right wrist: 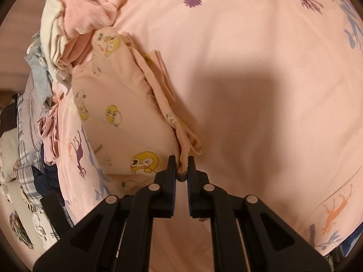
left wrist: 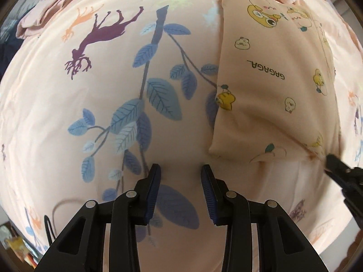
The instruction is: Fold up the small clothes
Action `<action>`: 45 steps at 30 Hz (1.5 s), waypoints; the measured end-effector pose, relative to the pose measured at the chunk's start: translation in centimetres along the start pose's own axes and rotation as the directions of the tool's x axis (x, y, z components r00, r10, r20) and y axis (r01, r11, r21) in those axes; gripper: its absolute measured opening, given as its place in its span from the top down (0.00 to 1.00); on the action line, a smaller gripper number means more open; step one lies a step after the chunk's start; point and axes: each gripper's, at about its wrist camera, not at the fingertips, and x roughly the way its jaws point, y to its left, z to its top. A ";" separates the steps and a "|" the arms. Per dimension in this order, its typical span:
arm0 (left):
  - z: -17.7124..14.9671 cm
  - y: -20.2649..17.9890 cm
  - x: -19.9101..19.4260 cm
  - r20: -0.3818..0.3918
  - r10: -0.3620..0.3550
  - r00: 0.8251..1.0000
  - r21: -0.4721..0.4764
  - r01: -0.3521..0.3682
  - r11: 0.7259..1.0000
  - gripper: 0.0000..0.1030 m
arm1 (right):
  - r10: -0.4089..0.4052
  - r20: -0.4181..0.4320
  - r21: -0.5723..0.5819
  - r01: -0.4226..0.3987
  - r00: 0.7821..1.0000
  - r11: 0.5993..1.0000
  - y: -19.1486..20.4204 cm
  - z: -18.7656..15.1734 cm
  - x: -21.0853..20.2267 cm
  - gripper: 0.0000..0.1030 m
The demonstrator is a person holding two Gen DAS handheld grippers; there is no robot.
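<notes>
A small peach garment (left wrist: 272, 86) printed with yellow cartoon figures and the word GAGAGA lies folded on the printed bedsheet (left wrist: 113, 90), at the right of the left wrist view. My left gripper (left wrist: 181, 170) points down at the bare sheet just left of the garment's near corner, open, with nothing between its blue pads. My right gripper (right wrist: 182, 162) is shut on a bunched edge of the same garment (right wrist: 122, 117); its black tip shows as the right gripper (left wrist: 331, 161) at the garment's near right corner.
A heap of pink, cream and grey clothes (right wrist: 74, 18) is piled beyond the garment, with plaid fabric (right wrist: 29, 140) at the left edge. The peach sheet (right wrist: 261, 79) with deer and leaf prints spreads to the right. More pink cloth (left wrist: 40, 20) lies at the far left.
</notes>
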 end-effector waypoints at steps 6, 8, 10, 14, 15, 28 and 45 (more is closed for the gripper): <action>-2.6 1.6 -1.1 -0.005 -0.011 1.000 0.104 0.011 0.995 0.63 | -0.215 -0.070 -0.068 0.211 0.974 0.975 -1.5 -2.5 0.8 0.91; -3.3 2.4 -1.9 0.008 -0.030 1.000 0.110 0.029 0.994 0.63 | -0.106 -0.090 -0.006 0.105 0.990 0.994 -2.4 -3.7 -0.3 0.92; -3.6 3.4 -3.0 0.021 -0.070 0.997 0.092 0.068 0.993 0.63 | -0.081 -0.080 0.028 0.084 0.993 0.996 -2.8 -4.6 -1.6 0.90; -2.2 4.3 -5.3 0.087 -0.194 0.977 0.069 0.189 0.980 0.63 | 0.000 -0.068 0.004 0.000 0.998 1.000 -1.4 -4.6 -3.0 0.88; -1.7 4.1 -5.9 0.113 -0.220 0.969 0.075 0.213 0.974 0.63 | 0.012 -0.061 -0.014 -0.013 0.998 1.000 -0.8 -4.3 -3.2 0.88; -0.9 -1.1 -0.2 0.100 -0.119 0.988 0.258 0.090 0.962 0.62 | -0.089 -0.051 -0.077 0.085 0.995 0.993 2.8 4.0 3.2 1.00; -2.5 1.9 0.1 0.063 -0.174 0.983 0.200 0.158 0.967 0.61 | 0.024 -0.077 -0.034 -0.027 0.997 0.999 0.5 1.0 4.2 1.00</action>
